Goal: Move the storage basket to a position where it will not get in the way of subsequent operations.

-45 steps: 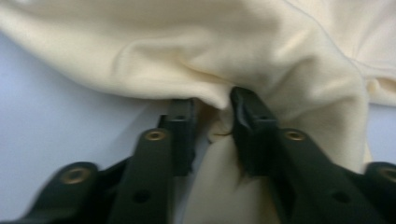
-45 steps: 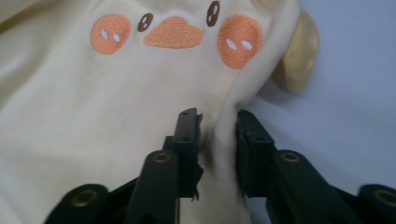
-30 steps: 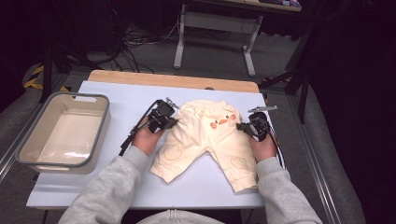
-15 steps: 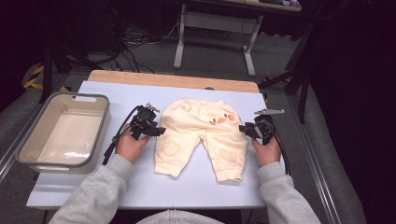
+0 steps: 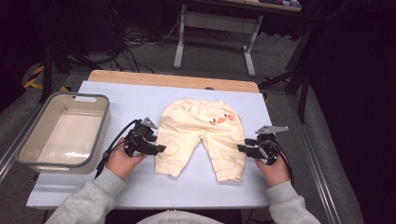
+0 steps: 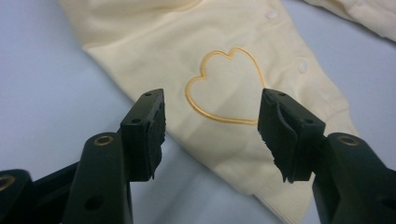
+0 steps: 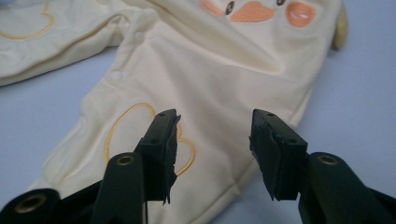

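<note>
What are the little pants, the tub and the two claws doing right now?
Pale yellow baby trousers with orange heart outlines: lying flat, legs spread, held by neither claw.
Grey-rimmed beige plastic tub: upright, nothing inside.
Left claw: open, jaws have just been opening, heart on the trouser leg shows between them, pads not pressing.
Right claw: open, jaws have just been opening, above the other trouser leg.

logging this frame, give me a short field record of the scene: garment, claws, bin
garment: cream baby trousers, flat on the table, legs toward the person
left claw: open, jaws just opened, beside the left leg, nothing held
right claw: open, jaws just opened, beside the right leg, nothing held
bin: grey-rimmed, left of the trousers
</note>
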A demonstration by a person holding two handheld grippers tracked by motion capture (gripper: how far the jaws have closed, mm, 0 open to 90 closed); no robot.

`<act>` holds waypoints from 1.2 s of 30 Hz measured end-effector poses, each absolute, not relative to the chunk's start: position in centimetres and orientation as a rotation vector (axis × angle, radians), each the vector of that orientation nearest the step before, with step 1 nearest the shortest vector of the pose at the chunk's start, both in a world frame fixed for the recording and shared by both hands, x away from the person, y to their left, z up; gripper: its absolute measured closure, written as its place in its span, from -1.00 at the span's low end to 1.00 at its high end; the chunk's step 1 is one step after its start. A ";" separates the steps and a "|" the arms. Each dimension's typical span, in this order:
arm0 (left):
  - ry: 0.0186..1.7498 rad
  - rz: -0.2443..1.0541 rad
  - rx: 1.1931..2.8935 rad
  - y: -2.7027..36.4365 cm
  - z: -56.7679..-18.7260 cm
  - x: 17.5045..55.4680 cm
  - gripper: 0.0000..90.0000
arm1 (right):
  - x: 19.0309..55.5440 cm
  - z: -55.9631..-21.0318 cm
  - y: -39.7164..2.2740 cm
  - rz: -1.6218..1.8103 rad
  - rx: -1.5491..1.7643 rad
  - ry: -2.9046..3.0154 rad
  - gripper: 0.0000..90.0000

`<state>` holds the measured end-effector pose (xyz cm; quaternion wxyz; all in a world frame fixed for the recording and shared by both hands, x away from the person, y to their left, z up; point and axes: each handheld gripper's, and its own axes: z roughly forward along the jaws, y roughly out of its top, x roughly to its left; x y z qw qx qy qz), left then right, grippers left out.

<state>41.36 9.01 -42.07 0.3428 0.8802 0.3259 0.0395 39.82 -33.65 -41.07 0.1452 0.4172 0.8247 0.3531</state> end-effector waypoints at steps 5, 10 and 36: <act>0.693 0.054 2.303 8.6 -42.1 40.3 -0.04 | 38.1 -41.0 -32.6 1.068 1.050 2.466 0.09; 0.603 -0.027 2.329 7.7 -42.6 39.7 -0.09 | 37.2 -41.0 -31.5 1.077 0.922 2.558 0.09; 0.386 -0.186 2.528 5.8 -43.4 36.6 0.82 | 35.1 -42.1 -28.3 0.883 0.741 2.963 0.78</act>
